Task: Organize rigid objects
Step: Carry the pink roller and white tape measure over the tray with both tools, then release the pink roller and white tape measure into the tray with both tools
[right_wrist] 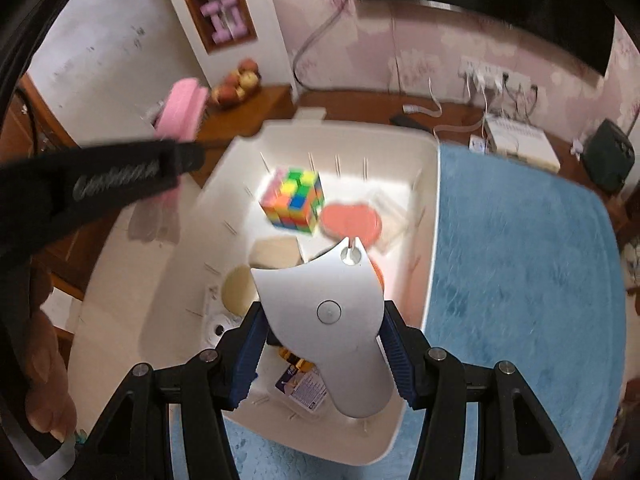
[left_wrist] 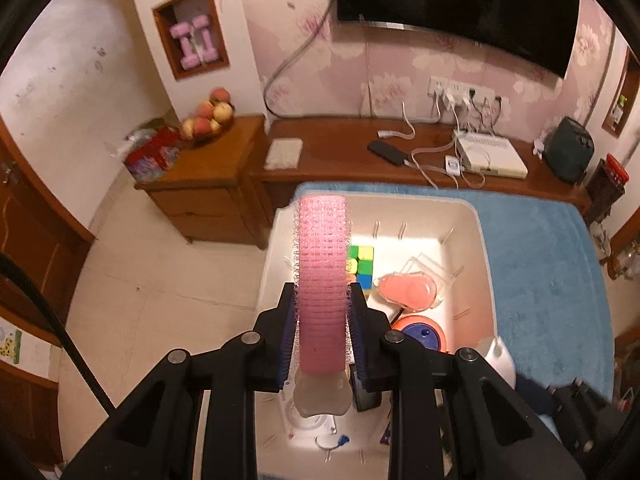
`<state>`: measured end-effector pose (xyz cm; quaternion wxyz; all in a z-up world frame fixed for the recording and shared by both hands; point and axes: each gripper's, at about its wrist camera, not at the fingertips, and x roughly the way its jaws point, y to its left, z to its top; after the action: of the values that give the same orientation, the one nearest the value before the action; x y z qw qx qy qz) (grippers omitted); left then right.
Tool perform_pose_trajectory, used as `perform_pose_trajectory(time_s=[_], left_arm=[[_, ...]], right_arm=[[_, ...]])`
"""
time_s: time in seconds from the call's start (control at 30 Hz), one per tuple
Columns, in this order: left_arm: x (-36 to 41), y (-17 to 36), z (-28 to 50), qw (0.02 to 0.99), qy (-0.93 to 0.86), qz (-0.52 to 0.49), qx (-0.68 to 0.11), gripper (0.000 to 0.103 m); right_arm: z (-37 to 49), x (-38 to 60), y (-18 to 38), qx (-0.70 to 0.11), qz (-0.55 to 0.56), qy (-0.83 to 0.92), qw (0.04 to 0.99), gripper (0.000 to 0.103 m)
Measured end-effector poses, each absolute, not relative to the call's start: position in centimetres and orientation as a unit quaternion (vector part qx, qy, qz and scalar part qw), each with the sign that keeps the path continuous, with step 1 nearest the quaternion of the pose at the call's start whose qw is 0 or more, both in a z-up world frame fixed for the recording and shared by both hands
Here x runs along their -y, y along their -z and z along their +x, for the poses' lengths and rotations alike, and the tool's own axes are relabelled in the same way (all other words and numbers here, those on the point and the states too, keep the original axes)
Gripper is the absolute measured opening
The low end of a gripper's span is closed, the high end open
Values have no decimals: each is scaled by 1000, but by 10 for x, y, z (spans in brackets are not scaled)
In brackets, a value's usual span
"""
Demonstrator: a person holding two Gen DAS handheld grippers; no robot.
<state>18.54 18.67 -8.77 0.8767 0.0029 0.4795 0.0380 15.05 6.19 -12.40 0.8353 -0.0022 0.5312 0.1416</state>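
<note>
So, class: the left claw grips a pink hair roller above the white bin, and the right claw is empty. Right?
Not quite. The right claw is shut on a white gadget, shown in the right wrist view. The left claw does grip the pink hair roller above the white bin.

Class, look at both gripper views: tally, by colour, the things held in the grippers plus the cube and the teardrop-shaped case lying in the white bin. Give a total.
Pink: 1, the hair roller in the left gripper.
Silver-white: 1, the flat gadget in the right gripper.
Multicoloured: 1, the puzzle cube.
Salmon: 1, the teardrop case.
Total: 4, at the white bin.

Pink roller [left_wrist: 322, 280]; white bin [left_wrist: 486, 280]; blue mat [right_wrist: 520, 260]; multicoloured cube [right_wrist: 294, 200].
</note>
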Motion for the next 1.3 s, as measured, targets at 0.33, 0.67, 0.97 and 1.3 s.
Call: perform_pose_trajectory(time_s=[0.33, 0.67, 0.97, 1.3], left_arm=[[-182, 156, 225, 841, 5, -7, -541, 27], [-165, 151, 220, 846, 28, 21, -532, 89], [-172, 137, 217, 851, 6, 20, -524, 89], [-165, 102, 189, 868, -10, 22, -496, 89]], right_arm=[[149, -79, 163, -560, -31, -129, 818, 57], [134, -80, 149, -517, -60, -135, 844, 70], [123, -74, 136, -500, -57, -145, 852, 70], [108, -50, 117, -490, -43, -147, 858, 70]])
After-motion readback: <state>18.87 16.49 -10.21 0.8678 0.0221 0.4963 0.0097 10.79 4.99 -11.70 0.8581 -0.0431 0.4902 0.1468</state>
